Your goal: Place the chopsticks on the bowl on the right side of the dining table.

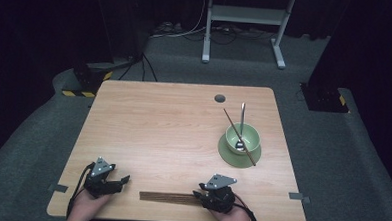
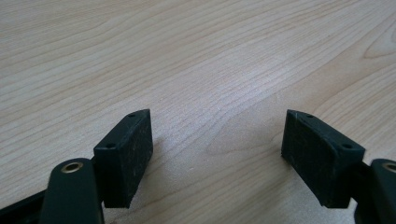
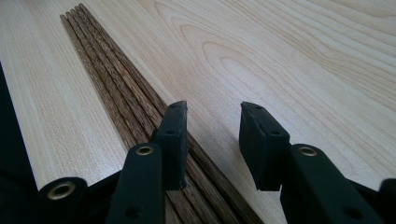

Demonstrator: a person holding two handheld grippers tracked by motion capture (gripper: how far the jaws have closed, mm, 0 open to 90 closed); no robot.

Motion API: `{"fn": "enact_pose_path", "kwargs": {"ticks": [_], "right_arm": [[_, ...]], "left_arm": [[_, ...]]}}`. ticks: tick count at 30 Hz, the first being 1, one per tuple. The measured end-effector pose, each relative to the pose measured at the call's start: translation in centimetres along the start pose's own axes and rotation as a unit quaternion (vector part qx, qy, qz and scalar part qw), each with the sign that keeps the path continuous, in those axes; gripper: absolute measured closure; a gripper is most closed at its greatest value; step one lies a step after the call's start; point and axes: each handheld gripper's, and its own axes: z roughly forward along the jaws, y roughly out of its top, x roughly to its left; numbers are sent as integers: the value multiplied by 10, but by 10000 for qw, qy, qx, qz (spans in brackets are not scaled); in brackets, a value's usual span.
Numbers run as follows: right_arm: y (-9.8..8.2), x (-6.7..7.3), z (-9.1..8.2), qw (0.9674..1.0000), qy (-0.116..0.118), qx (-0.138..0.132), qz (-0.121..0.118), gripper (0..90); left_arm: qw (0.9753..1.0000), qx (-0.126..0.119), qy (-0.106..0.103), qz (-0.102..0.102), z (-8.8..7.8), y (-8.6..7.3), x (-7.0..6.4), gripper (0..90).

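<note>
Your right hand-held gripper [image 1: 206, 195] sits at the near edge of the counter [image 1: 173, 124], jaws parted to a moderate gap, holding nothing. In the right gripper view its left jaw rests over the bundle of dark wood chopsticks [image 3: 116, 88]; the right jaw stands on bare wood beside them. Prob. you're lining up to pinch one stick off the pile, so the gap is kept small enough to take a single one.

Chopsticks lie flat, side by side, parallel to the near edge, betw. your two hands in the high view [image 1: 167, 197]. Laid that way they're easy to reach from either side.

Your left hand-held gripper [image 1: 116, 179] rests well apart from the bundle, jaws wide, empty, over bare counter [image 2: 196, 56]. Looks parked, w/ no thing near it.

Far right of counter: green bowl [image 1: 243, 137] on a green plate [image 1: 227, 154]. One chopstick [image 1: 239, 137] leans across the bowl, tip down on the plate rim; a metal utensil [image 1: 242, 117] stands in the bowl, handle pointing away from you. Likely the drop-off spot for the rest of the sticks.

Surface: pale wood grain, clean, a round cable hole [image 1: 219, 98] at the far edge. Room: dark curtains, grey carpet, white frame legs [image 1: 243, 22] behind, cables on the floor.
</note>
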Motion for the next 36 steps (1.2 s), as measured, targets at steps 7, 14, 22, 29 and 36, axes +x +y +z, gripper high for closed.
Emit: {"fn": "enact_pose_path", "kwargs": {"ticks": [7, 14, 22, 29, 36], "right_arm": [[-2, -5, -1, 9994, -332, 41, 21, 646], [1, 0, -3, 9999, -86, -71, -30, 642], [3, 8, 3, 10000, 34, 20, -85, 659], [0, 2, 2, 9999, -90, 37, 37, 663], [-4, -10, -3, 9993, -316, 32, 217, 669]], "left_arm": [[10000, 2, 4, -1, 0, 0, 0, 248], [10000, 2, 3, 2, 0, 0, 0, 248], [10000, 2, 5, 4, 0, 0, 0, 249], [10000, 2, -11, 0, 0, 0, 0, 249], [10000, 3, -20, 3, 0, 0, 0, 249]]}}
